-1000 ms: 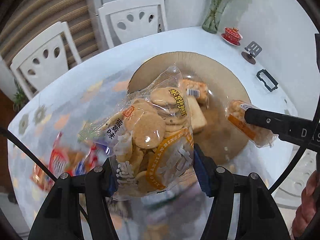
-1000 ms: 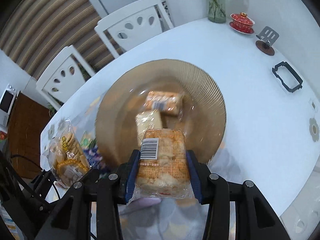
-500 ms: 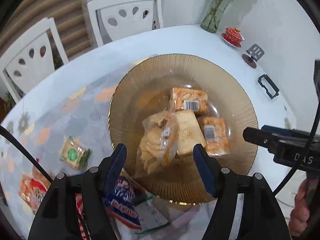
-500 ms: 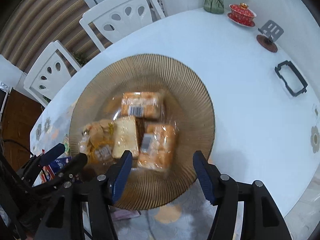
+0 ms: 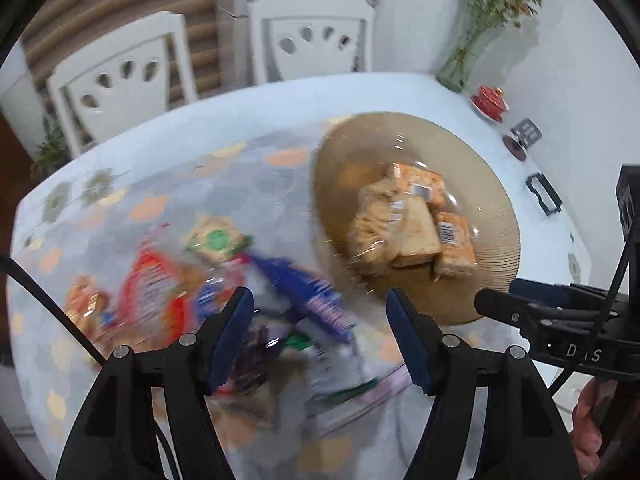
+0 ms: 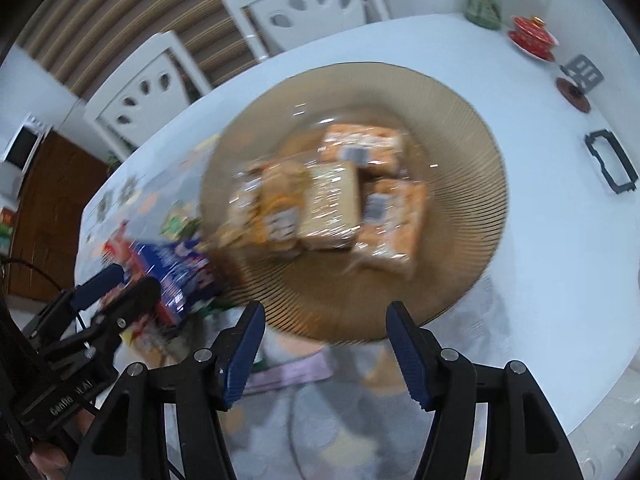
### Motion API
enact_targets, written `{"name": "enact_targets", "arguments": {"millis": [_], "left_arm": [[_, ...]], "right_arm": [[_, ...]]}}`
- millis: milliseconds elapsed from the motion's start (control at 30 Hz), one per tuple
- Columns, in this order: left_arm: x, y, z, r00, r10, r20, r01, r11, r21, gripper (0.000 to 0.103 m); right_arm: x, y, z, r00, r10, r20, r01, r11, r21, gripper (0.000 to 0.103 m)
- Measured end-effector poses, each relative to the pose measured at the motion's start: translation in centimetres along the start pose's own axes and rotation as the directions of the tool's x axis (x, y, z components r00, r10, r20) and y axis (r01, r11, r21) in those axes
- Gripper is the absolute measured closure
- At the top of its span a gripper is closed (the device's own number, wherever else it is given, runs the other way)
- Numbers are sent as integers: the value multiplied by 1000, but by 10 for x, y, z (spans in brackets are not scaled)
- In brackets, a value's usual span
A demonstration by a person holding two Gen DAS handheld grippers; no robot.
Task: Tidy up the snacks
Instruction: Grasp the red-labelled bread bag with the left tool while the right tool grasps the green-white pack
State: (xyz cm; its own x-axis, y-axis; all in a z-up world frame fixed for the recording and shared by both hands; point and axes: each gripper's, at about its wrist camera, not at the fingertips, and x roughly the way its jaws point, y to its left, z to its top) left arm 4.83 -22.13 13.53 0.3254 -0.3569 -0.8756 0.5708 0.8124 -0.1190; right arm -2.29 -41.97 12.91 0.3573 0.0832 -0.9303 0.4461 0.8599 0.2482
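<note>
White worktop (image 6: 560, 240) fills most of both views, with a patterned part at its near left side. On it stands a large amber glass plate (image 6: 460, 280) with fine ribs on the rim. Four snack packets lie close together in the middle of this plate: a biscuit bag (image 6: 276, 208) at the left, a pale packet (image 6: 330, 204) beside it, an orange packet (image 6: 390, 220) at the right and another orange packet (image 6: 362, 146) on the far side. Left of the plate, on the patterned part of the worktop, more snacks lie in a loose heap, among them a blue wrapper (image 5: 308, 292), a red bag (image 5: 150, 288) and a small green-labelled packet (image 5: 216, 238); this heap is blurred.

Left tongs (image 5: 320, 336) hang over the heap with the jaws apart and nothing between them; they have just been opening. Right tongs (image 6: 324, 344) hang over the near rim of the plate, also apart and empty, and they too have just been opening.

At the far right of the worktop stand a glass vase (image 6: 484, 4), a red lidded cup (image 6: 532, 36), and a small black frame (image 6: 610, 166). Two white chairs (image 6: 304, 12) stand behind the worktop.
</note>
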Motion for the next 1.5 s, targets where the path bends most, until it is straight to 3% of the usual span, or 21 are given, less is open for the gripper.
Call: {"name": "enact_targets", "arguments": {"millis": [167, 267, 500, 767, 1033, 1100, 1133, 1167, 1267, 1333, 1500], "left_arm": [[-36, 55, -19, 998, 41, 44, -36, 993, -111, 36], [-55, 93, -40, 994, 102, 49, -92, 980, -175, 36], [-65, 174, -96, 970, 243, -31, -241, 925, -295, 35], [-53, 217, -123, 983, 171, -73, -186, 889, -420, 35], [-33, 233, -99, 985, 165, -40, -168, 900, -402, 35], [-24, 238, -86, 987, 158, -9, -151, 925, -348, 32], [-16, 238, -78, 990, 138, 6, -131, 949, -287, 24], [-9, 238, -72, 993, 121, 16, -114, 966, -233, 23], [19, 241, -57, 996, 91, -25, -93, 987, -133, 23], [35, 247, -50, 997, 49, -55, -55, 991, -120, 23], [57, 252, -45, 995, 33, -96, -39, 997, -67, 23]], "right_arm": [[-7, 36, -21, 1000, 21, -4, -22, 997, -69, 42], [-10, 54, -34, 999, 31, -9, -32, 993, -114, 42], [0, 93, -60, 997, 46, -64, -56, 983, -172, 42], [15, 122, -70, 993, 41, -107, -63, 975, -213, 42], [34, 129, -67, 991, 25, -131, -51, 979, -199, 42], [39, 124, -67, 990, 16, -138, -41, 983, -181, 42], [41, 120, -67, 990, 16, -141, -40, 984, -172, 42], [45, 115, -67, 990, 11, -143, -34, 986, -162, 42], [51, 105, -67, 990, 3, -140, -24, 988, -150, 42], [56, 101, -65, 990, -5, -139, -15, 990, -141, 42], [77, 96, -52, 990, -20, -139, 9, 997, -74, 42]]}}
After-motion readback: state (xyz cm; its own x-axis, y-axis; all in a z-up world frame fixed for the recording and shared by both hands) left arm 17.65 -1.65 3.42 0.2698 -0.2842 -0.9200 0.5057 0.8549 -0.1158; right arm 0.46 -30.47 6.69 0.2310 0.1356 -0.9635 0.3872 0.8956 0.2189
